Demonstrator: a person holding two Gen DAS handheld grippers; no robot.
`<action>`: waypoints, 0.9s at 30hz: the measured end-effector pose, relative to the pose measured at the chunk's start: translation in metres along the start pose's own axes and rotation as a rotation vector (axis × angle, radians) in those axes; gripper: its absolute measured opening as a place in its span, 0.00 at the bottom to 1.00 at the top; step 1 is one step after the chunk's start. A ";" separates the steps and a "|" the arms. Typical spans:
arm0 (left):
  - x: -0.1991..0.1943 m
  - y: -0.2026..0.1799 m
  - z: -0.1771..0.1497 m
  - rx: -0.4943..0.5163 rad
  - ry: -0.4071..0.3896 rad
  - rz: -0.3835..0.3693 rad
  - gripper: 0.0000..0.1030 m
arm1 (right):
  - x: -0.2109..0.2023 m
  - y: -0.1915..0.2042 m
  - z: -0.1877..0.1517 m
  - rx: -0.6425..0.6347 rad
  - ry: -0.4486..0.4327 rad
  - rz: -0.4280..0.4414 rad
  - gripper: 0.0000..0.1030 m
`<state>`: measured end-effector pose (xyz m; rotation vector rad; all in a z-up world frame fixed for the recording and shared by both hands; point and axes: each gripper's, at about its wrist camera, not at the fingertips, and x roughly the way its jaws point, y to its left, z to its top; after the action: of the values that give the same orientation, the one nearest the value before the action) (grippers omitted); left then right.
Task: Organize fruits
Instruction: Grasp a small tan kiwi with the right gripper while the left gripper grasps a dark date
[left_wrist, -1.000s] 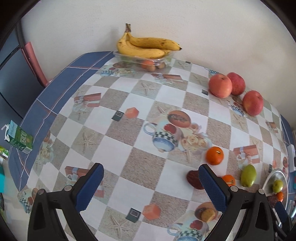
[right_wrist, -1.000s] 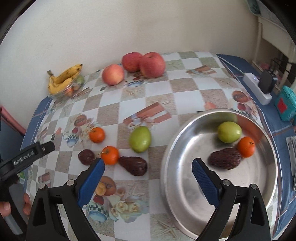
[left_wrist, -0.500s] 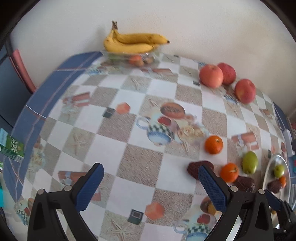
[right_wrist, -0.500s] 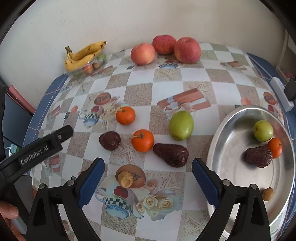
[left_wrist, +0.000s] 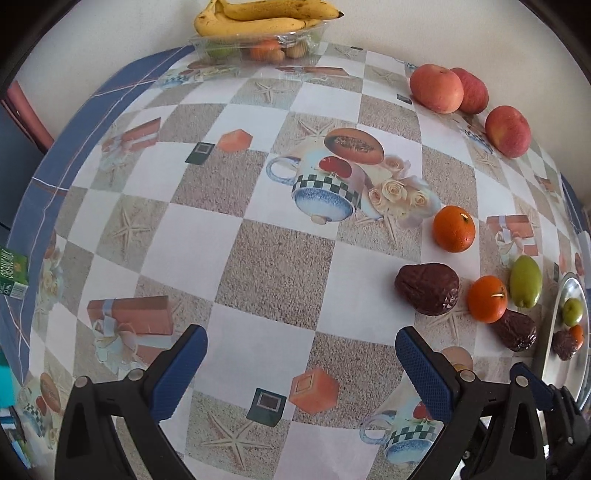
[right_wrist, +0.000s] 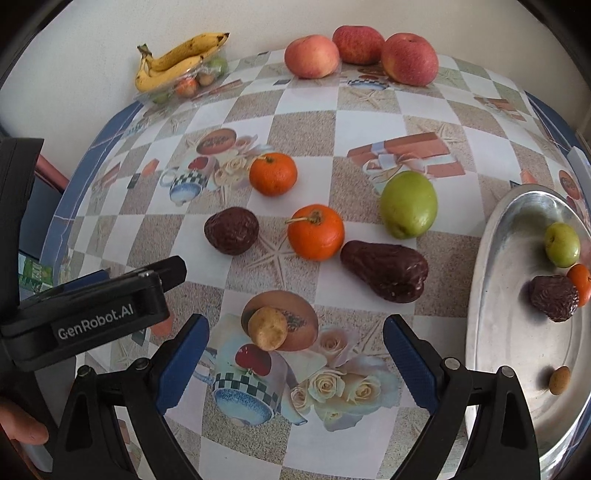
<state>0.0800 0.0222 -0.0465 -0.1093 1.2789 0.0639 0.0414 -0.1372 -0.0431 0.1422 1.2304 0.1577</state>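
The right gripper (right_wrist: 295, 363) has swung from the steel pan (right_wrist: 491, 295) toward loose fruit; jaws apart, empty. The small tan fruit (right_wrist: 267, 328) lies nearest, likely next; left gripper (left_wrist: 299, 373) gapes idle too.

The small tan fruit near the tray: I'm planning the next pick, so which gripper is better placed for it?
Probably the right gripper: its open fingers already frame the small tan fruit, with the steel tray alongside. The left gripper is open over bare tablecloth.

three apples (right_wrist: 358, 44), three oranges (right_wrist: 316, 232)
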 end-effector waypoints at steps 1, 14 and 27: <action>0.000 0.000 0.000 -0.001 -0.002 -0.002 1.00 | 0.001 0.001 0.000 -0.008 0.004 -0.001 0.91; -0.006 0.011 0.006 -0.087 -0.012 -0.108 1.00 | 0.006 0.016 -0.002 -0.080 0.030 0.013 0.48; -0.004 -0.035 0.017 0.050 -0.064 -0.237 0.90 | 0.013 0.016 0.001 -0.062 0.039 0.025 0.31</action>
<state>0.0984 -0.0110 -0.0366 -0.2136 1.1948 -0.1667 0.0458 -0.1189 -0.0520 0.1011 1.2618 0.2209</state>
